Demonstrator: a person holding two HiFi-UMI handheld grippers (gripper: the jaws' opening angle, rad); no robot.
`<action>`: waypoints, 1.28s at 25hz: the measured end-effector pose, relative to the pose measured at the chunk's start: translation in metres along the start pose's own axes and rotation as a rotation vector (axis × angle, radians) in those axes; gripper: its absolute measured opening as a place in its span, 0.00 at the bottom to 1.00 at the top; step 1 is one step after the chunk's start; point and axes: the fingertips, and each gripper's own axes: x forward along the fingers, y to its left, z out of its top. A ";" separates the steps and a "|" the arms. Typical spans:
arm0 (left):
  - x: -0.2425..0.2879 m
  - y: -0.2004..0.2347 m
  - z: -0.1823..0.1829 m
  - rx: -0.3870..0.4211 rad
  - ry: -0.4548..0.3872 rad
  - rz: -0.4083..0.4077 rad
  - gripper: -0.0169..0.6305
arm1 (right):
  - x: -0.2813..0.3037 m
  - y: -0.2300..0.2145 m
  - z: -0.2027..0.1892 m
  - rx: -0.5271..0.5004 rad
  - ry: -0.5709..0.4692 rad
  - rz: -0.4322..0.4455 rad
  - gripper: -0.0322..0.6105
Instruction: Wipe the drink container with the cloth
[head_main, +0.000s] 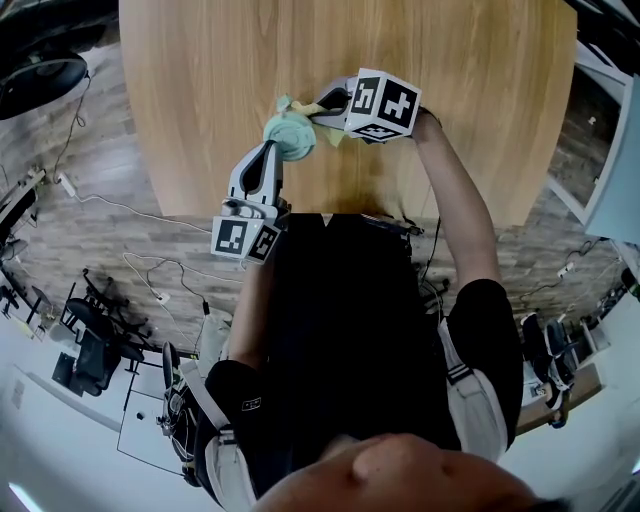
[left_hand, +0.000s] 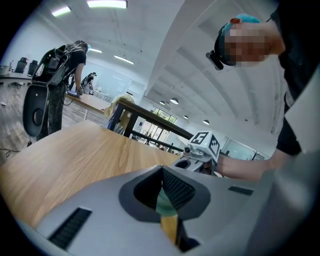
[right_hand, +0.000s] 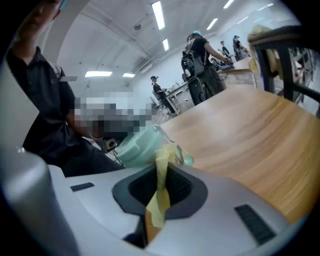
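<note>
One drink container: pale green drink container (head_main: 290, 135), over the near part of the worktop (head_main: 180, 70), straight in front of the person. It looks lifted off the wood rather than resting on it, but no view settles this.
Cloth: yellow cloth (right_hand: 163, 159), bunched against the container's right side, with a fold touching its top.
Left hand-held gripper: left hand-held gripper (head_main: 277, 152) comes up from the near side. Its jaws are drawn almost together on an edge of the container, with a green sliver between the pads. It likely acts as the anchor, so the container cannot turn or slip under the rubbing.
Right hand-held gripper: right hand-held gripper (right_hand: 160, 192) has its jaws pinched on a strip of the cloth, which runs out of them to the container. The short hold probably lets pressure reach the surface.
Step in hand: wiping appears to be under way, one side steadying and the other rubbing.
Beyond: other people stand at benches well away.
</note>
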 end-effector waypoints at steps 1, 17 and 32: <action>0.001 0.000 0.000 -0.001 -0.001 -0.001 0.06 | -0.003 0.003 0.003 -0.051 0.025 -0.002 0.12; 0.002 0.001 -0.003 0.028 0.004 -0.003 0.06 | 0.033 -0.014 -0.043 -0.155 0.265 -0.047 0.12; 0.003 -0.003 -0.001 0.071 0.053 -0.120 0.06 | 0.072 -0.029 -0.081 0.108 0.046 -0.375 0.12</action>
